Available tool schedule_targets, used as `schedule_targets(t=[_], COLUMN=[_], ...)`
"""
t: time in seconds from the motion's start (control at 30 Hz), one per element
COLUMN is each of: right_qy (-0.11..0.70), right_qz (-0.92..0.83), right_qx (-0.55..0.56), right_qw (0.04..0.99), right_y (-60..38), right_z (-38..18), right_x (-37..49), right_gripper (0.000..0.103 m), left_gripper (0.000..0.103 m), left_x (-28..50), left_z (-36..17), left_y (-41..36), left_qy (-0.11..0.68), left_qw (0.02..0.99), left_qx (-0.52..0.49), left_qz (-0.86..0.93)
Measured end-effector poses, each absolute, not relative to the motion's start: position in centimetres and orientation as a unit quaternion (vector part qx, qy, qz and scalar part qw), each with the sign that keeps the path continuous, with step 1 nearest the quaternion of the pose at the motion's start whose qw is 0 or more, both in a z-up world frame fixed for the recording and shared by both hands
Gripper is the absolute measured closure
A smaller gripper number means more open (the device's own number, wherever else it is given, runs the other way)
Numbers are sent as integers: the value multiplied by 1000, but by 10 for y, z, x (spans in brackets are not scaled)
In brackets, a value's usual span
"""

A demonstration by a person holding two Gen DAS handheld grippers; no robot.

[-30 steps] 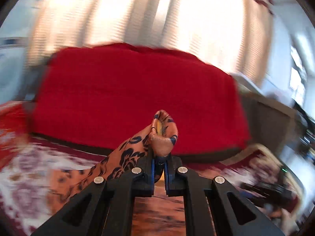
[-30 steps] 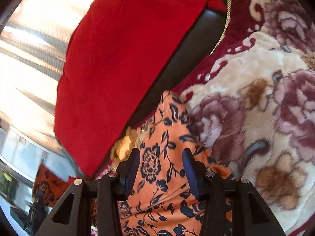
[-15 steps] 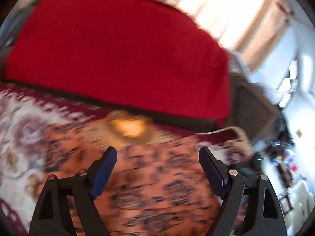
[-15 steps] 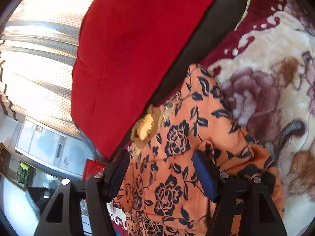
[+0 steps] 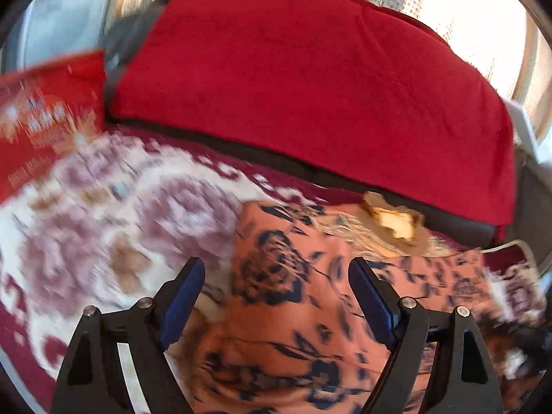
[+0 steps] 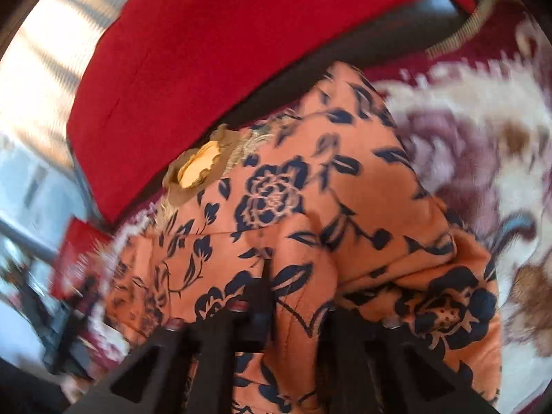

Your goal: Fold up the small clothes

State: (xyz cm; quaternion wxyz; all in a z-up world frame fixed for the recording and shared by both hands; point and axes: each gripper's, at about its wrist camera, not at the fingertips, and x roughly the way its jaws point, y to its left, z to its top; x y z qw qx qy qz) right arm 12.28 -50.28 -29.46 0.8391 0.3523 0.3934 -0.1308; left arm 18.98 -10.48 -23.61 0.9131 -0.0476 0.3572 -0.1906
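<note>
An orange garment with dark blue flowers (image 5: 303,303) lies on a floral blanket (image 5: 103,214), its gold-trimmed neckline (image 5: 393,220) toward the red cushion. My left gripper (image 5: 276,296) is open and empty, hovering over the garment's left part. In the right wrist view the garment (image 6: 310,214) fills the middle, folded over with a raised fold between my fingers. My right gripper (image 6: 296,314) is low in that cloth, its fingertips (image 6: 257,296) partly buried, so I cannot see whether it grips.
A big red cushion (image 5: 310,79) on a dark sofa back stands behind the blanket. A red patterned pillow (image 5: 45,131) lies at the left. Bright curtains (image 5: 483,10) are behind.
My left gripper let go of the bunched cloth and opened wide, then swung left over the garment. My right gripper, open above the garment, dropped into the cloth.
</note>
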Motion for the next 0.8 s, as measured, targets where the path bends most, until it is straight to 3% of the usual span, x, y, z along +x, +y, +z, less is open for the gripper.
schedule_targets(t=[0.23, 0.4, 0.5, 0.6, 0.8], right_qy=[256, 299, 362, 311, 247], right_qz=[-188, -214, -199, -199, -188], right_qx=[271, 292, 375, 457, 386], right_qw=[909, 883, 830, 810, 869], right_y=[-502, -547, -587, -607, -583], right_z=[-223, -258, -300, -296, -245], right_x=[116, 143, 149, 117, 68], right_gripper=[96, 92, 92, 81, 81], left_gripper=[17, 17, 17, 17, 17], left_x=[190, 199, 205, 203, 203], left_z=[-239, -276, -293, -280, -291], left_y=[-113, -149, -152, -139, -145], left_qy=[353, 425, 467, 439, 469], left_qw=[914, 879, 858, 876, 857], left_qx=[-21, 74, 82, 59, 82], left_qz=[-198, -203, -197, -192, -196])
